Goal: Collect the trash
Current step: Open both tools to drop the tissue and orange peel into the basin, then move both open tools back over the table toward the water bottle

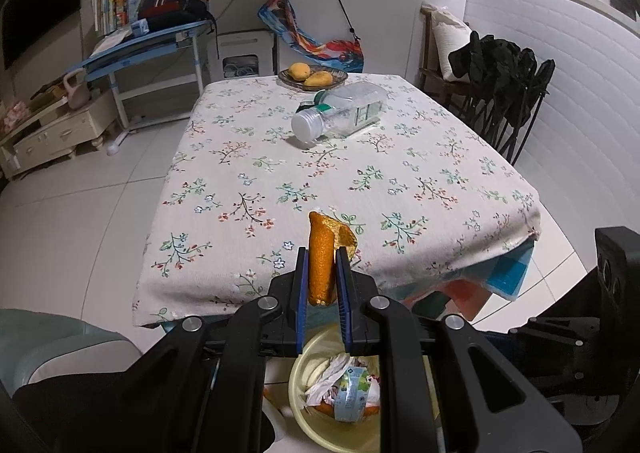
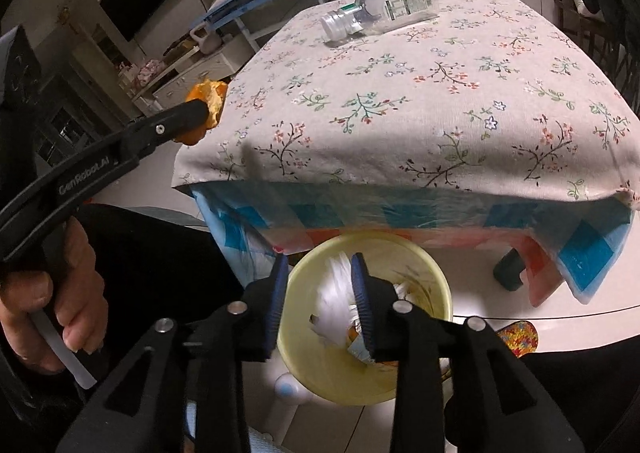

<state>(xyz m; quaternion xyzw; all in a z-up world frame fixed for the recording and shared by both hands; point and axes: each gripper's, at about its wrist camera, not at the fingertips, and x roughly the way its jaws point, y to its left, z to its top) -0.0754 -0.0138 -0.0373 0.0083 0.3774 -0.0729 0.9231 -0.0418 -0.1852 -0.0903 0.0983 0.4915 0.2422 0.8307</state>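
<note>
Left fingers clamped on peel; right fingers apart, empty.
Bin below both; bottle lying on tabletop.

Matt cloth tablecloth; clear glossy plastic bottle.

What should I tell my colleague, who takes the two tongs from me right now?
Left tongs: shut on the orange peel, held up near the table's front edge, not yet over the bin.
Right tongs: open, holding nothing, above the yellow bin, a white tissue falling or lying between its fingers.
Done: the bin on the floor in front of the table already holds tissue, a wrapper and some orange scraps.
Left: drop the peel into the bin, then fetch the empty plastic bottle lying on its side on the floral tablecloth. The fruit plate behind it probably stays.
</note>
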